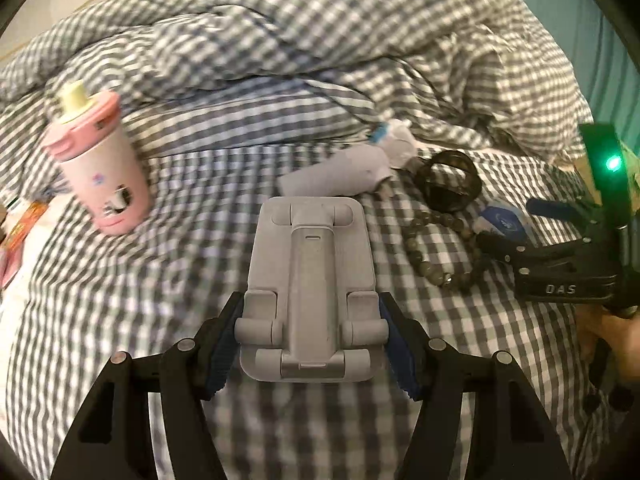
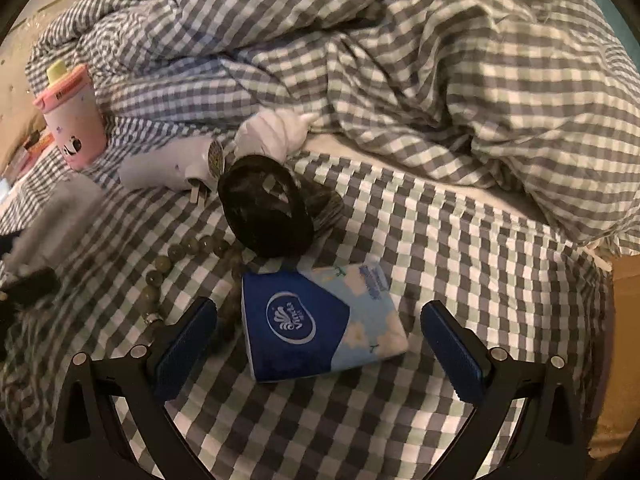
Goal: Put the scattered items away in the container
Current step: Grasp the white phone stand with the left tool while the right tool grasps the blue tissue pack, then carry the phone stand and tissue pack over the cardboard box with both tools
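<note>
My left gripper [image 1: 312, 344] is shut on a grey folding phone stand [image 1: 310, 280], its pads pressed on the stand's near sides, above the checked bed sheet [image 1: 120, 320]. My right gripper [image 2: 320, 344] is open, its jaws either side of a blue Vinda tissue pack [image 2: 316, 324] lying on the sheet [image 2: 460, 240]; the pads do not touch it. The right gripper also shows in the left wrist view [image 1: 504, 236], over the tissue pack [image 1: 500, 222].
A pink cup [image 1: 98, 168] stands at the left. A white charger [image 1: 340, 174], a black hair tie [image 1: 450, 180] and a bead bracelet [image 1: 436, 256] lie between the grippers. A rumpled checked duvet [image 1: 320, 40] is piled behind. Packets [image 1: 16, 240] lie at the far left.
</note>
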Demonstrator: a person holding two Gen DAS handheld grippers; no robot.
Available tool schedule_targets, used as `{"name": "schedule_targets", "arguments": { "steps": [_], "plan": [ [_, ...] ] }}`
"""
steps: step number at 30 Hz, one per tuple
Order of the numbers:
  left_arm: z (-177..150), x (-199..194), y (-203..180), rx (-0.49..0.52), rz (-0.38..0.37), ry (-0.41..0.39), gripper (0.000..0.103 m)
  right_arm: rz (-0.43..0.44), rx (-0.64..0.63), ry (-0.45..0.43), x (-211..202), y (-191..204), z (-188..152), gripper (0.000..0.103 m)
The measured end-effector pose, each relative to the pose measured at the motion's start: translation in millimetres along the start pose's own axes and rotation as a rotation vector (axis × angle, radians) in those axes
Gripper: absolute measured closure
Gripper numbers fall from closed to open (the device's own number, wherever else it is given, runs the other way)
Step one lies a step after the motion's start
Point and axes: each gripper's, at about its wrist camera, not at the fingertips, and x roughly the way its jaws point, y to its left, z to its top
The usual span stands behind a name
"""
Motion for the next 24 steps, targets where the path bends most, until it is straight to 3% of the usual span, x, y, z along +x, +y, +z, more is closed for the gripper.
{"name": "schedule_targets", "arguments": {
  "steps": [1,3,11,24],
  "plan": [
    [-1.2,-3.1,4.4,-0.014,0.006,0.001,0.037,0.014,0.01,0.005,1.2,-0.9,-1.4,0.008],
    [-3.1,-8.3,11.4,-0.04,0.017,0.005,0.037,0.036,0.034,0.007,0.9,-2.9,-3.0,0.025],
    [-5.4,-28.2,22.6,-0.087,0.039,0.001,0.037,0.04,0.045,-0.015,-17.0,-0.5,-6.6,0.026],
    [12.2,-83.6,-5.4,-0.056,0.042,-0.075,0.037,0.052,0.079,-0.157,-116.4,-13.9,-7.4,0.026]
  ]
}}
